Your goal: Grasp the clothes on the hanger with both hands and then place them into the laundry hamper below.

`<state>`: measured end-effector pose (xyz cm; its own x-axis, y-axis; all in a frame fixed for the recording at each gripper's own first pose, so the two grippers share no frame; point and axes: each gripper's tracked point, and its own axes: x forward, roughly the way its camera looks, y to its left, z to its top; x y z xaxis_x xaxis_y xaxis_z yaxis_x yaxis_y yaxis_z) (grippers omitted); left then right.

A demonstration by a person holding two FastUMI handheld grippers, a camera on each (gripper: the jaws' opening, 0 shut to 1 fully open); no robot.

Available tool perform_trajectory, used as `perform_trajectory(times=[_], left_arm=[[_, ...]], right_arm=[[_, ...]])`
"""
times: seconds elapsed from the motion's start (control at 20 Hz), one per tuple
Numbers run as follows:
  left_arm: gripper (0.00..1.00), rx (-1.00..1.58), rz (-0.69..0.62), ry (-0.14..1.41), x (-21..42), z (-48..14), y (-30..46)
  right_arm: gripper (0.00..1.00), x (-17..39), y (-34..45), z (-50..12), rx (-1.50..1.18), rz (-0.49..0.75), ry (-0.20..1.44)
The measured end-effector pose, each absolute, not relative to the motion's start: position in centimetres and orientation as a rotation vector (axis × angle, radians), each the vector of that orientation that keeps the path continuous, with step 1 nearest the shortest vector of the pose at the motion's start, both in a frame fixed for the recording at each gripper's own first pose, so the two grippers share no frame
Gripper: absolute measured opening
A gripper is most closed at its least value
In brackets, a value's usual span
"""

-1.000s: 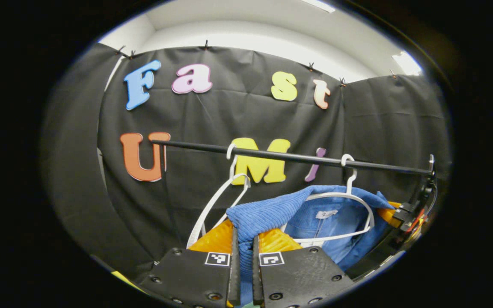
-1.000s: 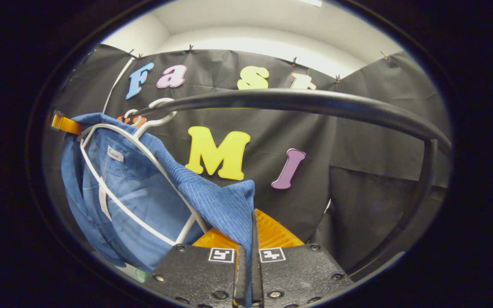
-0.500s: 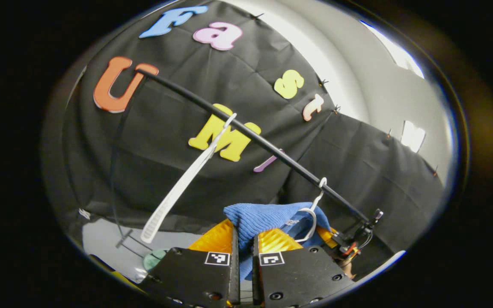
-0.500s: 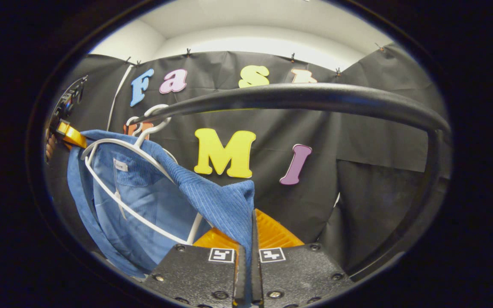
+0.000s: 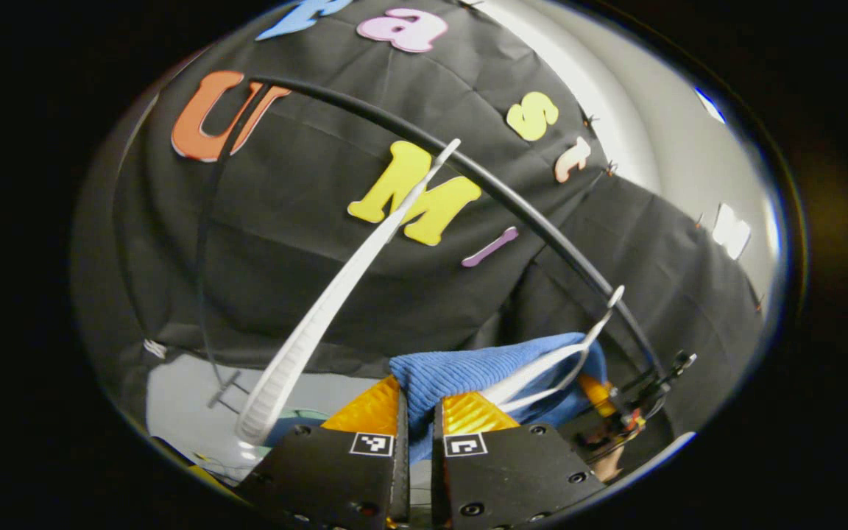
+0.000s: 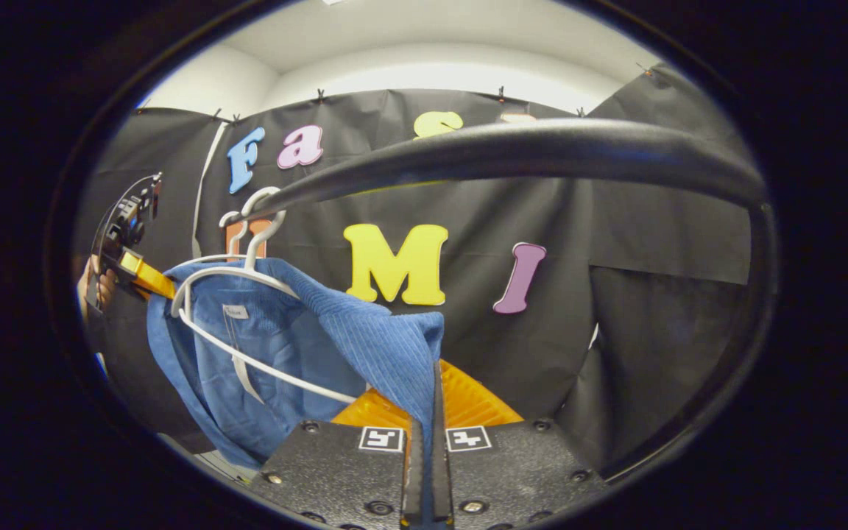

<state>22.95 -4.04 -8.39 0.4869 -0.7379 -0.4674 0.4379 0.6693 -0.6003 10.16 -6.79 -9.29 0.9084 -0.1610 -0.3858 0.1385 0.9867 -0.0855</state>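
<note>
blue shirt [image 6: 277, 353] draped on white hanger [image 6: 247, 353], hooked on black rail [image 6: 527, 151]. left tool [image 5: 417, 412] clamped on shirt corner; right tool [image 6: 428, 412] clamped on other corner. spare hanger [image 5: 321, 316] dangles beside, rail close overhead.

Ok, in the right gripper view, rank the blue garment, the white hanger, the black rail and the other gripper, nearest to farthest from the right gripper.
1. Blue garment: pinched in the right gripper.
2. White hanger: up and left, inside the garment.
3. Black rail: overhead; too close to call against the hanger.
4. Left gripper: far left, at the garment's other shoulder.
</note>
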Motion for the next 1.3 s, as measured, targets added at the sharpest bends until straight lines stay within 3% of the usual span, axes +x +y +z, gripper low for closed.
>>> perform_trajectory(times=[0.2, 0.25, 0.3, 0.35, 0.5, 0.65, 1.3], left_arm=[[0.11, -0.345, -0.81, 0.674, 23.4, -8.0, -4.8], [0.16, -0.346, -0.817, 0.663, 23.9, -8.2, -4.9], [0.11, -0.344, -0.841, 0.662, 24.0, -8.7, -5.1], [0.16, -0.334, -0.858, 0.664, 23.5, -9.5, -5.7], [0.16, -0.175, -0.923, 0.684, 22.2, -12.8, -5.2], [0.11, -0.139, -0.937, 0.724, 21.2, -14.8, -5.4], [0.11, -0.299, -0.842, 0.708, 19.3, -19.3, -11.1]], right_arm=[[0.08, 10.2, -7.2, -9.5, -0.037, -0.194, 0.399], [0.08, 10.3, -7.3, -9.6, -0.028, -0.197, 0.401], [0.08, 10.3, -7.3, -9.8, -0.011, -0.195, 0.405], [0.08, 10.6, -7.8, -10.0, 0.003, -0.186, 0.407], [0.08, 11.2, -9.0, -9.8, -0.02, -0.199, 0.405], [0.08, 11.1, -9.4, -11.1, -0.017, -0.207, 0.435], [0.08, 8.4, -10.0, -20.0, 0.0, -0.305, 0.599]])
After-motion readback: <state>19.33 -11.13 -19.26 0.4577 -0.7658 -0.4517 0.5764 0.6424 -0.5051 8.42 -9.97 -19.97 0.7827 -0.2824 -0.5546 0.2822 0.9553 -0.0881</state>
